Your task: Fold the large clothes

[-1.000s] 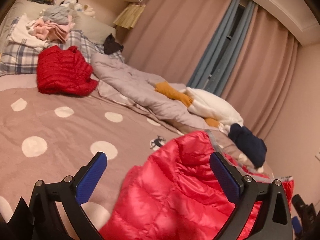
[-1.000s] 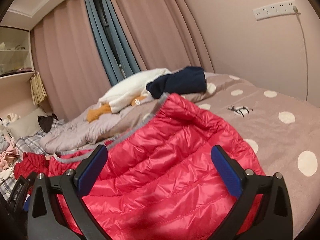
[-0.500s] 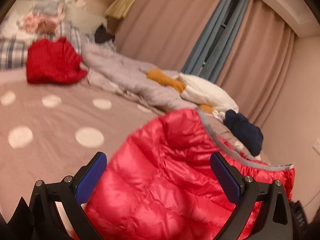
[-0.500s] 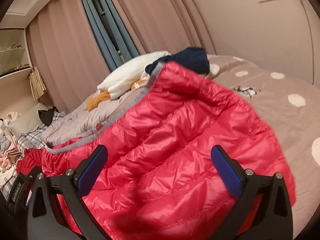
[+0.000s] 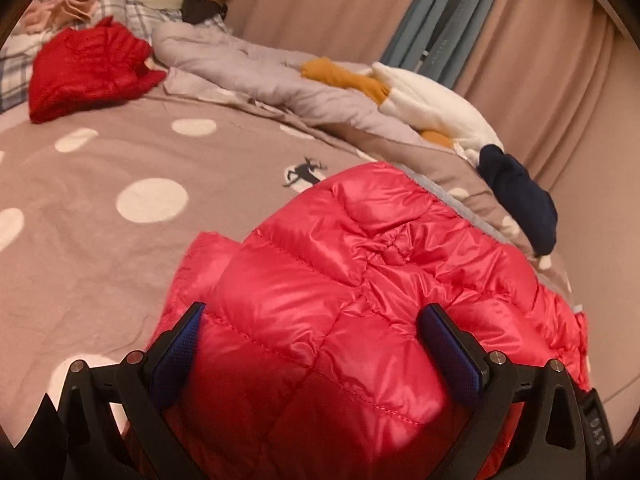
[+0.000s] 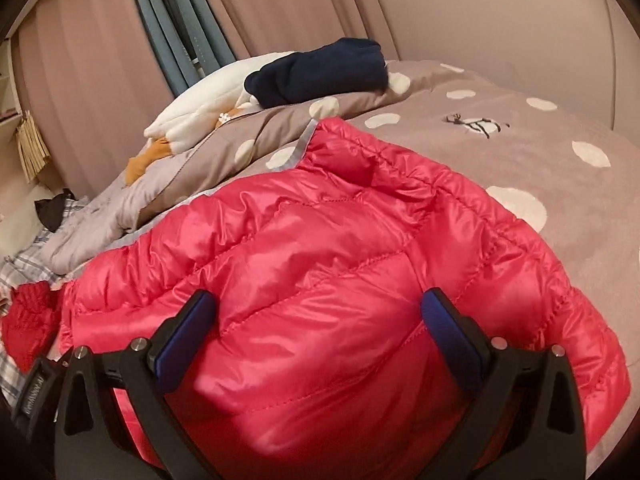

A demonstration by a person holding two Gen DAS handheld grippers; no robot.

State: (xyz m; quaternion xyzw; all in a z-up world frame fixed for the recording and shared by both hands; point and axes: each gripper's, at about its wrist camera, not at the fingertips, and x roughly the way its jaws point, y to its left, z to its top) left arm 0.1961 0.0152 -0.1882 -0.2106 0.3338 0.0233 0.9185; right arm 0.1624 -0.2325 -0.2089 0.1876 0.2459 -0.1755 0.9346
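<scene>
On the polka-dot bedspread (image 5: 100, 248) the pink puffer jacket (image 5: 360, 280) lies bunched, grey-trimmed edge running toward the curtains — only the left view shows the folded red jacket (image 5: 88, 68) — left gripper (image 5: 316, 344) and right gripper (image 6: 320, 332) both spread wide over it.

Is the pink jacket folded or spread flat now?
Folded, at least partly: in the left wrist view the pink jacket shows one quilted layer doubled over another, whose edge sticks out on the bedspread. Whether folding is finished, cannot tell.

Two puffer jackets are showing: one pink puffer jacket (image 5: 360, 300) at lower centre, one darker red puffer jacket (image 5: 88, 68) at upper left. One navy garment (image 5: 520, 204) and one white plush toy (image 5: 432, 108) are lying at right.
</scene>
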